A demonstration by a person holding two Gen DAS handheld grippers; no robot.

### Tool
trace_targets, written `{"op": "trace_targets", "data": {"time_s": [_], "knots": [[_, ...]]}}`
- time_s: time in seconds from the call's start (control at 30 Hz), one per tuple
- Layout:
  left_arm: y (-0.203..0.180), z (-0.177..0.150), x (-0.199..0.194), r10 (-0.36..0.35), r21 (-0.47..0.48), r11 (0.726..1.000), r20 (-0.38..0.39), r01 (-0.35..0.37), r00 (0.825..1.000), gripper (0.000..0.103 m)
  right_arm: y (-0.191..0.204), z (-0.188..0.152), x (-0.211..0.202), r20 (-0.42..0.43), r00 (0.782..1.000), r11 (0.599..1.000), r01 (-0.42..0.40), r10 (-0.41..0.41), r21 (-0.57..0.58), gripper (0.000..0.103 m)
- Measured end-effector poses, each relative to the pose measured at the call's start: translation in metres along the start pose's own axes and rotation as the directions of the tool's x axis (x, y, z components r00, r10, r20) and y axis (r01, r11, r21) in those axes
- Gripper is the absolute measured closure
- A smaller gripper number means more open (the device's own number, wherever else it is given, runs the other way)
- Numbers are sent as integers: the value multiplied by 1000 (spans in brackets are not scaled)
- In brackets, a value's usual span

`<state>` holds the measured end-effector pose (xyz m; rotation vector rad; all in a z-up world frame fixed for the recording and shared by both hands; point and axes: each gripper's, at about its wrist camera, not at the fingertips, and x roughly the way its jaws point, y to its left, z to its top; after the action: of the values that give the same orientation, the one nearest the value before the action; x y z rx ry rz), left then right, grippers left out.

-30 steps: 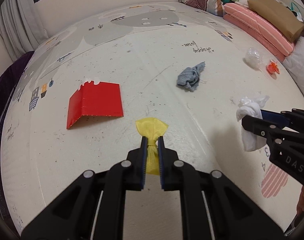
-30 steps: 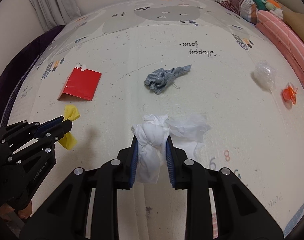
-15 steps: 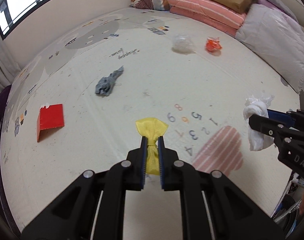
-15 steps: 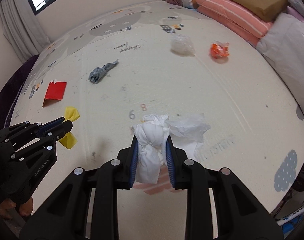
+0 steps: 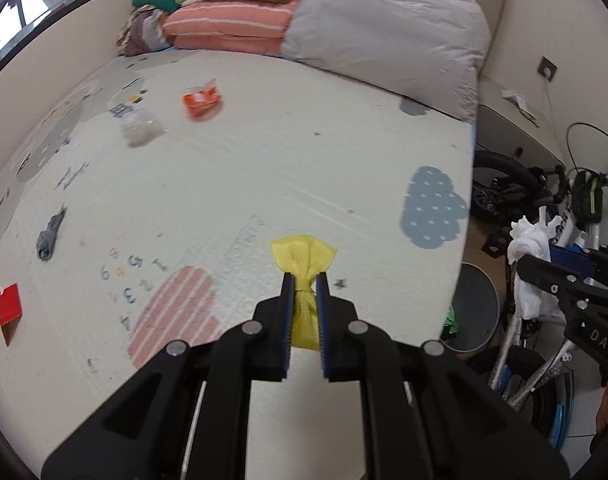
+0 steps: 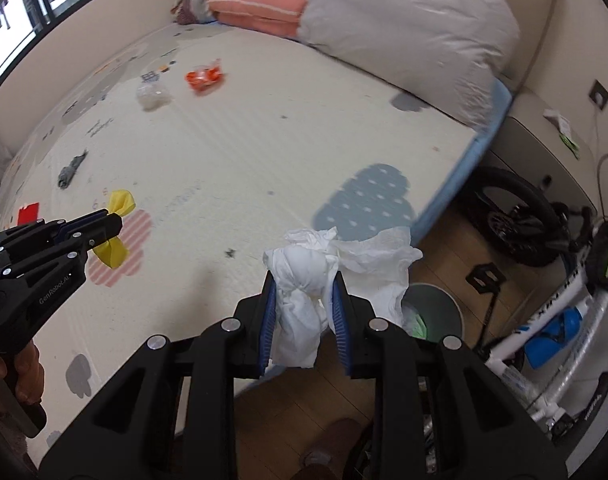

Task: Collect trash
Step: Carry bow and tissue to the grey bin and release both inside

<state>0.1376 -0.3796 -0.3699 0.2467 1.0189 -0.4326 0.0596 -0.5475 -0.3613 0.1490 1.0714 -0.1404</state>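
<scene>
Both claws swung toward bin point(image 6: 435, 312), trash clamped

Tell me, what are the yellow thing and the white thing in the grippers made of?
The yellow bow looks like woven fabric ribbon: fine ribs, a slight sheen and a tied knot show. The white wad looks like soft matte tissue or paper towel: crinkled, with ragged edges, though thin cloth can't be ruled out.

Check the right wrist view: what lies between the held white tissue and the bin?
Nothing: the white tissue wad in the right gripper hangs right beside the bin, its loose flap overlapping the rim.
</scene>
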Motion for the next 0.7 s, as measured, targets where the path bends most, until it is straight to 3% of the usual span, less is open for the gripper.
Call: {"op": "trace_targets", "data": {"time_s": [0.3, 0.5, 0.7], "knots": [[-118, 18, 13, -112, 164, 980, -13, 113, 994, 92, -119, -40, -26, -6, 996, 980, 93, -93, 177, 78], [-173, 24, 26, -163, 235, 958, -30, 165, 986, 92, -155, -48, -17, -3, 995, 969, 94, -95, 228, 77], [-199, 21, 41, -179, 279, 942, -52, 186, 983, 91, -174, -48, 6, 0, 996, 965, 86, -89, 246, 75]]}}
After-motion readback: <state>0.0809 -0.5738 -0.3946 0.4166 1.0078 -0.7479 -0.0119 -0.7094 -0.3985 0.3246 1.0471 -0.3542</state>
